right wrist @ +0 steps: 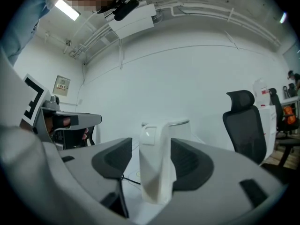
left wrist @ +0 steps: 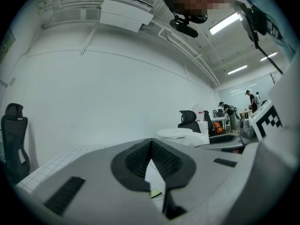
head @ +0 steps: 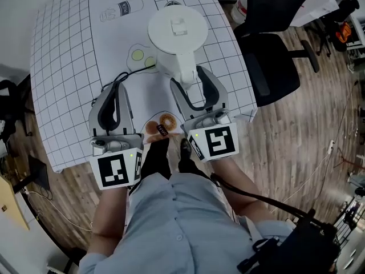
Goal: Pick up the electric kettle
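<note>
A white electric kettle [head: 177, 30] with a round lid stands on the gridded table sheet [head: 57, 67], its handle [head: 185, 73] facing me. My right gripper [head: 189, 79] is open, one jaw on each side of the handle. In the right gripper view the handle [right wrist: 157, 172] stands upright between the dark pads [right wrist: 115, 161], with a gap on its left side. My left gripper [head: 118, 86] is shut and empty, to the left of the kettle and apart from it. In the left gripper view its jaw tips [left wrist: 151, 144] meet, and the kettle [left wrist: 180, 134] sits beyond to the right.
A black cable [head: 134, 72] runs left from the kettle's base across the sheet. Printed pictures mark the sheet, among them green circles [head: 137, 55] and a doughnut [head: 166, 121]. A black office chair [head: 274, 67] stands right of the table on wooden floor.
</note>
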Demonstrator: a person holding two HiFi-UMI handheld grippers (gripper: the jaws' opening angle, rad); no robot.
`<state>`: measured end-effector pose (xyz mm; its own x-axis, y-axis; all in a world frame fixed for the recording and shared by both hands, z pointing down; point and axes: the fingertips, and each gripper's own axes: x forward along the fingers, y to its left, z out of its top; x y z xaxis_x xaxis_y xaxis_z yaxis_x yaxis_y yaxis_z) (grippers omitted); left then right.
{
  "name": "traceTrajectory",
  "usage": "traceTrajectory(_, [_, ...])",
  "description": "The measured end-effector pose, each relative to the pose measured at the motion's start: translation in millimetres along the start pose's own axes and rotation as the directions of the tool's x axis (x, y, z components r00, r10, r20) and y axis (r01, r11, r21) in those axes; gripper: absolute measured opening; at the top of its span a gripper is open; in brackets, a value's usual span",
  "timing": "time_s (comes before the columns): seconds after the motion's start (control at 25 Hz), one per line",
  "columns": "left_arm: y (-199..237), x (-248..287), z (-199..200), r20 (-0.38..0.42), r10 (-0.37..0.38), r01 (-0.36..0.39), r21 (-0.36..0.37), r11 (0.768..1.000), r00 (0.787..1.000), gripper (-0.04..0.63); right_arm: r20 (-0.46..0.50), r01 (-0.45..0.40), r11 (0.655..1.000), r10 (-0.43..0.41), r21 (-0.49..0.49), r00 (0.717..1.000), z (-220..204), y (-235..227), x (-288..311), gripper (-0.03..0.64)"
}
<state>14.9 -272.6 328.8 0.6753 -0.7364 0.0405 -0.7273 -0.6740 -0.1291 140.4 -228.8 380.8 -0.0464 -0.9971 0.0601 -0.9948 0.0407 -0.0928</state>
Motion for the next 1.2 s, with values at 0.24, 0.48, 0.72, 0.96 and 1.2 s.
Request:
traceTrajectory(0.24, [9,3,-19,-0.056,0.0,-0.001,-0.019,1.0,0.998,0.0,-0.038,0.033,0.999,-0.033,0.012,0.999,-16,2,10,0.252])
traceTrajectory(0.48, [15,10,-27,-0.079,-0.005,0.003,-0.026,1.0,0.997,0.0,-0.054,0.06,0.998,-0.059,0.017,0.997,-24,-1,17,0.252])
traceTrajectory(0.72, [20,13,-33,-0.09,-0.002,-0.001,-0.032,0.999,0.996,0.0,-0.061,0.076,0.997,-0.074,0.022,0.995,-30,0,21,0.252])
traceTrajectory(0.96, [21,15,-39,-0.098,-0.007,0.004,-0.039,0.999,0.995,0.0,-0.056,0.111,0.994,-0.111,0.007,0.992,-30,-6,21,0.252])
traceTrajectory(1.2, [24,16,-38,-0.098,0.0,-0.003,-0.035,0.999,0.995,0.0,-0.06,0.139,0.99,-0.138,0.006,0.989,-30,-10,26,0.23])
